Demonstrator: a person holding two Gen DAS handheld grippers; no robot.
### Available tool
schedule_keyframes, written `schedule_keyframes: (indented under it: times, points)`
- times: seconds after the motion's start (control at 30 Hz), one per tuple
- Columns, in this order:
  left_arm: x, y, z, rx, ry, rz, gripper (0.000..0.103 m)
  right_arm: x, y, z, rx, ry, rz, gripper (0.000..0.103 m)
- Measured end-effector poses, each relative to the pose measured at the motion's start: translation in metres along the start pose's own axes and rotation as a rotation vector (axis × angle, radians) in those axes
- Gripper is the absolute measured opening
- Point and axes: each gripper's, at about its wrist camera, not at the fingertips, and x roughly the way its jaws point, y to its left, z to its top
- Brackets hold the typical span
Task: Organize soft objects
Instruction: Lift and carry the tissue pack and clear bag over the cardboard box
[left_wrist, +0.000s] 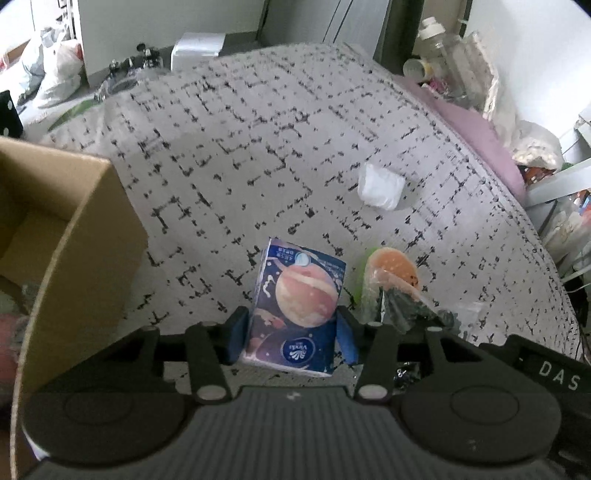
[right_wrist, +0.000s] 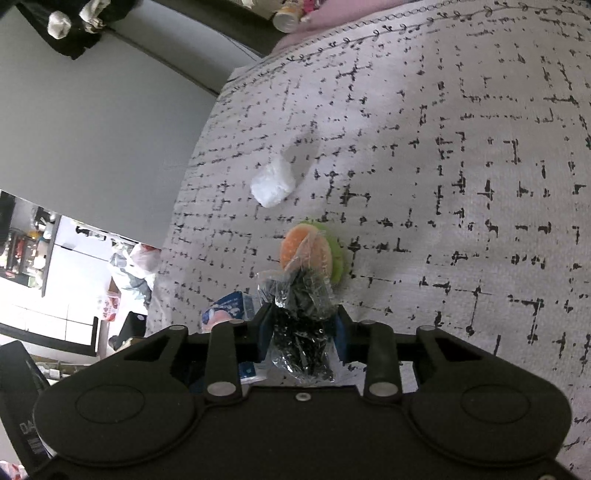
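The left gripper (left_wrist: 291, 332) is clamping the planet-printed blue tissue pack (left_wrist: 299, 306), the right gripper (right_wrist: 303, 328) pinching a crinkly clear-wrapped dark bundle (right_wrist: 303, 325); keeping both level toward the brown cardboard box (left_wrist: 70, 236) looks wise.

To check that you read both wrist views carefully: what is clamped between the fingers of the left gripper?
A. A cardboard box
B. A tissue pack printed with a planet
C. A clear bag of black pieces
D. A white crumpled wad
B: in the left wrist view the left gripper has its blue pads pressed on both sides of the planet-printed tissue pack; the white wad lies apart on the bedspread.
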Motion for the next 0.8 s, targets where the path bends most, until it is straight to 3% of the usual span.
schedule_keyframes:
  times: [0.8]
  points:
    - [-0.097,0.020,-0.011,-0.013,-0.144,0.019,0.049,-0.050,0.038,-0.015,-0.111,-0.105,0.090,0.033]
